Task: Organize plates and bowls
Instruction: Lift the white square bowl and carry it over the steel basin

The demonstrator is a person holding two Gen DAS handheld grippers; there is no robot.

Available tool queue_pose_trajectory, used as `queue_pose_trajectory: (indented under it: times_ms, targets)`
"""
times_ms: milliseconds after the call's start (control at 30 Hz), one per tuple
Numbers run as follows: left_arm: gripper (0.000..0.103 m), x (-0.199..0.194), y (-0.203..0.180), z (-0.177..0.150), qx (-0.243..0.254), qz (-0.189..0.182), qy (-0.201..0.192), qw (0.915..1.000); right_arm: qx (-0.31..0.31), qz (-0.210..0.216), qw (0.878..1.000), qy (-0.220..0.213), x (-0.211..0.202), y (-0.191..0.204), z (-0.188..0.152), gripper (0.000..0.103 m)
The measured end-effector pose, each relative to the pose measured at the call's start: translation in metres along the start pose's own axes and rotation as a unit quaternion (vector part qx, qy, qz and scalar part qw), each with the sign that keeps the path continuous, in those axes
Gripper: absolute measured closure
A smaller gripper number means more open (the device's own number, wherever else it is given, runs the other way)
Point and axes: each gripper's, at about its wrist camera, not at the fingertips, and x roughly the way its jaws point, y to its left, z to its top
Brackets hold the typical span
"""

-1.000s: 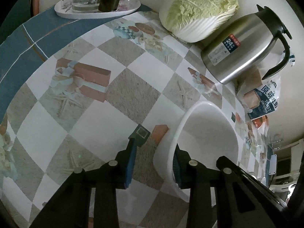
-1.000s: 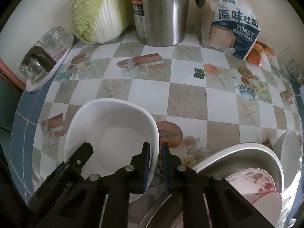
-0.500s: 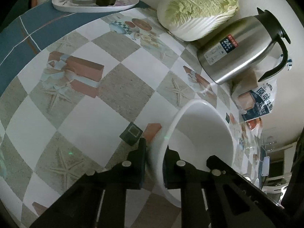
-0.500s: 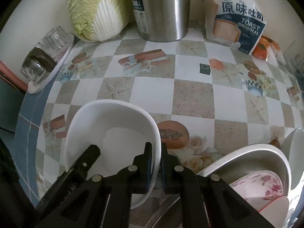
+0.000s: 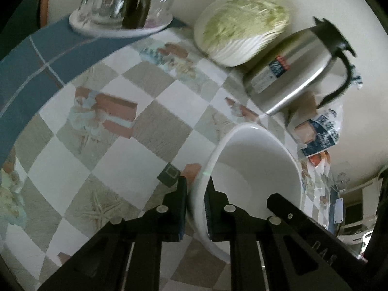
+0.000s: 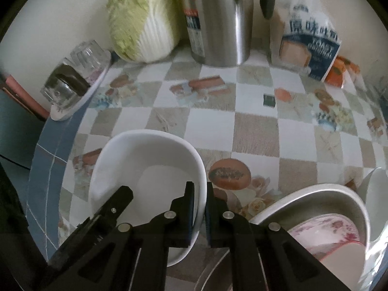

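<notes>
Grippers meet on one empty white bowl over the checked tablecloth: the left gripper pinches its rim on one side, the right gripper pinches the opposite rim. Beside it, a metal basin, cut off at the frame's edge, holds a flowered bowl and a pink-rimmed one only partly visible. Against the wall stand a cabbage, a steel jug with a blurred, unreadable label, upturned glasses on a plate, and a bread bag printed "TOAST ORIGINAL".
</notes>
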Motion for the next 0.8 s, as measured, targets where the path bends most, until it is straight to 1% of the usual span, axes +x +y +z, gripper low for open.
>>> queue_pose_trajectory:
  times_ms: [200,367,633,800]
  targets:
    - [0.089,-0.036,-0.024,-0.006,0.042,-0.004,-0.033,0.9985,0.003,0.01,0.999,-0.039,-0.039,-0.006,-0.003,0.094]
    - [0.089,-0.065,-0.039,-0.012,0.058,-0.025,-0.054,0.9965,0.002,0.013,0.997,-0.076,-0.08,-0.013,-0.012,0.094]
    - [0.089,-0.108,-0.073,-0.031,0.111,-0.033,-0.091,0.9891,0.013,0.024,0.991,-0.128,-0.131,-0.033,-0.035,0.094]
    - [0.089,-0.127,-0.09,-0.05,0.141,-0.034,-0.106,0.9837,0.026,0.036,0.988,-0.149,-0.154,-0.051,-0.052,0.094]
